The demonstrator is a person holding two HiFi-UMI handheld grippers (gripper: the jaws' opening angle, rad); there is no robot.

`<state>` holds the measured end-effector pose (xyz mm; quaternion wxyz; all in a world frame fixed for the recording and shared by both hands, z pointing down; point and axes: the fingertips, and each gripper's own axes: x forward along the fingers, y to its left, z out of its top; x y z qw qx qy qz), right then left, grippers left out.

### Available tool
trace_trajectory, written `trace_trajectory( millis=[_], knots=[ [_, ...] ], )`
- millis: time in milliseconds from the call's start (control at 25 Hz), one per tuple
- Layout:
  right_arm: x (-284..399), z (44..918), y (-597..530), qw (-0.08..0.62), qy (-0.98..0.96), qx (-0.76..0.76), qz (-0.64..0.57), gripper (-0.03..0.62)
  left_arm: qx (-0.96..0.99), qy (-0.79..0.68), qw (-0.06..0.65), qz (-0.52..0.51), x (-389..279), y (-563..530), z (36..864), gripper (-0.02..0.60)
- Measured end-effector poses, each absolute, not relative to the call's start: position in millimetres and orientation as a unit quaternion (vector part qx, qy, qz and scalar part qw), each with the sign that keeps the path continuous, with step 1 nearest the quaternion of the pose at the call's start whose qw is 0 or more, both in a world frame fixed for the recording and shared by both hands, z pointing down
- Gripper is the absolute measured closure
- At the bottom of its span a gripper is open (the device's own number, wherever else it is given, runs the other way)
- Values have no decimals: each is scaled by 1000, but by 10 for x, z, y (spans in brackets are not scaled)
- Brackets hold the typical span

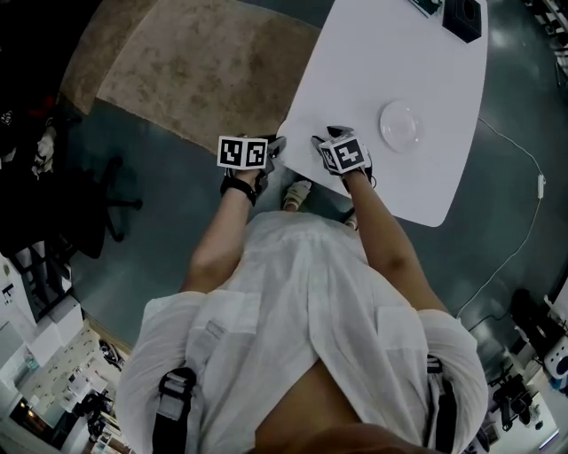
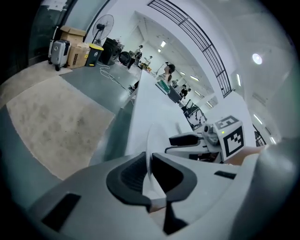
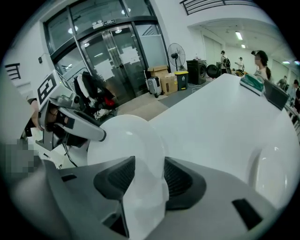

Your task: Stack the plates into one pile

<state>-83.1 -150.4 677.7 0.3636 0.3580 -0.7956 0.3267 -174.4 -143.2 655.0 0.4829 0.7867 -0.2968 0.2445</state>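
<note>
One white plate (image 1: 399, 126) lies on the white table (image 1: 390, 53), right of both grippers; it also shows as the plate (image 3: 274, 173) at the right edge of the right gripper view. My right gripper (image 3: 147, 176) is shut on the lower rim of a second white plate (image 3: 129, 140), which stands upright and tilted. My left gripper (image 2: 150, 171) is shut on a thin white plate rim (image 2: 150, 145) seen edge-on. Its finger (image 3: 86, 132) reaches the left edge of the upright plate. In the head view the left gripper (image 1: 275, 146) and right gripper (image 1: 319, 142) face each other at the table's near edge.
A black box (image 1: 463, 18) sits at the table's far end. A beige rug (image 1: 195, 62) lies on the floor to the left, with an office chair (image 1: 98, 213) beside it. A cable (image 1: 524, 160) runs across the floor on the right. A person (image 3: 260, 63) stands far off.
</note>
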Motion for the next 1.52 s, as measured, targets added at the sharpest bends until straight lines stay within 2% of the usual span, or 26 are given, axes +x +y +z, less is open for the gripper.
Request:
trace_trajectory(
  millis=[400,720,1120,1520],
  knots=[
    [-250,6726,-1403,356,-781,403,317,381,805,-266,488,209,-1118,-1471,6292,565],
    [491,6412,-1300,323,-759,474,307,381,795,-253,539,116,-487,-1609,6101,565],
    [1607,6261,-872,319,-709,538,327,382,762,-234,601,65,630,-1701,6217,565],
    [2241,6325,-502,302,-668,587,345,385,726,-258,633,76,1127,-1752,6591,565]
  ],
)
